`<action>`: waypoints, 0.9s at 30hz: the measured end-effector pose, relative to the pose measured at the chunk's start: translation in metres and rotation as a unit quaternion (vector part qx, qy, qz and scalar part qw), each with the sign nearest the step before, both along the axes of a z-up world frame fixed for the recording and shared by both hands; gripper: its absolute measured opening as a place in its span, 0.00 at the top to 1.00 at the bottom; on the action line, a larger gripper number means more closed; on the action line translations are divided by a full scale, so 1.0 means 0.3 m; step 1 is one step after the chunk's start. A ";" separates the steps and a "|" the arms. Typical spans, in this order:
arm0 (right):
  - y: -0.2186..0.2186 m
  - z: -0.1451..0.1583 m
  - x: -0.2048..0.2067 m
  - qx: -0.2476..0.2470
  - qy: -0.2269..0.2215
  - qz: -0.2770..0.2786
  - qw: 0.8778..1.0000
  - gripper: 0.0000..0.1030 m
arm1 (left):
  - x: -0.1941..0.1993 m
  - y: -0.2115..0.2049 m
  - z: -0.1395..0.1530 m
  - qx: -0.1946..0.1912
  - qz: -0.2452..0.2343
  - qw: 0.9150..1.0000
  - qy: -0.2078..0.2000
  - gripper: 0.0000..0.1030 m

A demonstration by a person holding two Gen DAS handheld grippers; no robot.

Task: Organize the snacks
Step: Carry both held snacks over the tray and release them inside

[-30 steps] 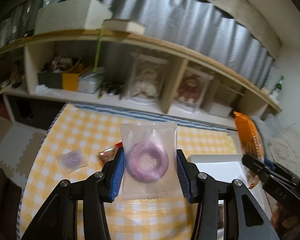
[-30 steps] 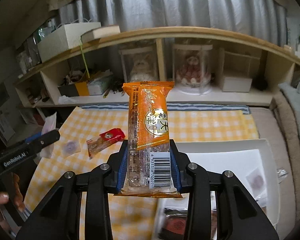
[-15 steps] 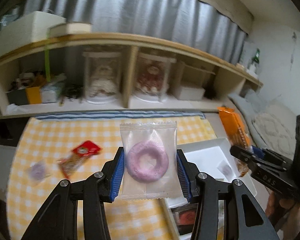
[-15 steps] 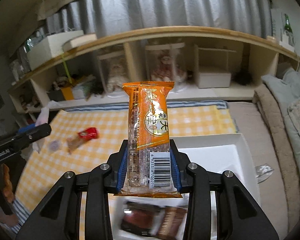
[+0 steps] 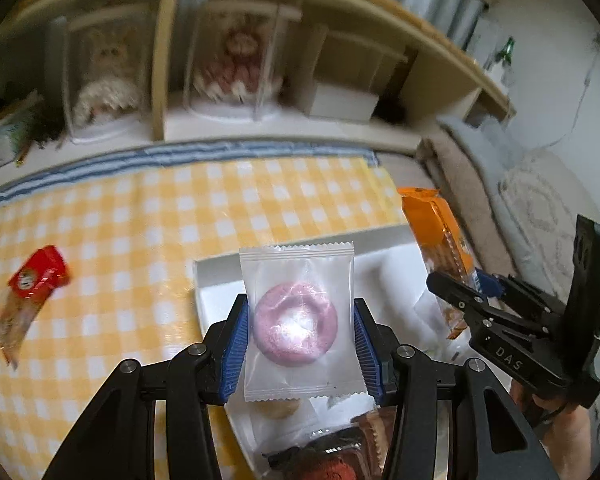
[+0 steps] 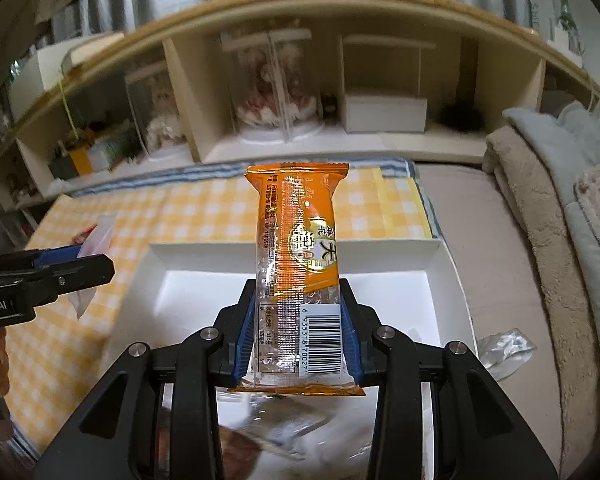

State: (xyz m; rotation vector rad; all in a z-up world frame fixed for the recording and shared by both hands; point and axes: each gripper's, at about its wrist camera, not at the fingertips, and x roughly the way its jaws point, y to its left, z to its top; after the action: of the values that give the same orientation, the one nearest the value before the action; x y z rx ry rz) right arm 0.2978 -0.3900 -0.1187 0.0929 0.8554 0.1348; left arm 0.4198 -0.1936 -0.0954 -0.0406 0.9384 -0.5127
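My left gripper (image 5: 298, 344) is shut on a clear packet with a pink ring-shaped snack (image 5: 296, 330), held upright over the near left part of a white tray (image 5: 216, 280). My right gripper (image 6: 298, 332) is shut on a tall orange snack pack (image 6: 298, 248) with a barcode, held over the same white tray (image 6: 432, 280). In the left wrist view the orange pack (image 5: 436, 240) and the right gripper (image 5: 472, 292) show at the right. The left gripper (image 6: 80, 264) shows at the left of the right wrist view. Several wrapped snacks (image 5: 332, 456) lie in the tray's near end.
A yellow checked cloth (image 5: 180, 220) covers the table. A red-topped snack pack (image 5: 24, 296) lies on it at the left. A wooden shelf (image 6: 380, 12) with doll cases and boxes stands behind. Blankets (image 6: 560, 200) and a crumpled clear wrapper (image 6: 504, 348) lie at the right.
Both grippers have swung to the right and sunk, from over the checked cloth to over the white tray, each keeping its packet. The red snack pack now sits far left.
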 end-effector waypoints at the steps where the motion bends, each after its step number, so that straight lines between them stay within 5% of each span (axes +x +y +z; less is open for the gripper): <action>1: -0.007 -0.022 0.011 -0.004 0.007 0.001 1.000 0.63 | 0.023 -0.012 -0.013 0.003 -0.002 1.000 0.004 0.54; 13: -0.064 -0.173 0.070 0.037 0.059 -0.020 0.997 0.63 | 0.229 -0.114 -0.189 0.015 0.024 0.998 0.050 0.54; 22: -0.035 -0.211 0.067 0.014 0.098 -0.028 0.995 0.57 | 0.227 -0.163 -0.244 0.044 0.034 0.998 0.030 0.50; 27: -0.089 -0.174 0.053 0.072 0.097 -0.047 0.992 0.52 | 0.191 -0.151 -0.236 0.047 0.032 0.998 0.030 0.48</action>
State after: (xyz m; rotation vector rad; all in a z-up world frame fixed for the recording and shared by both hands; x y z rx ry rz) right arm 0.3137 -0.4167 -0.1708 0.2858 1.0328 0.1004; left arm 0.4770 -0.2389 -0.1662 -0.0013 1.0158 -0.4100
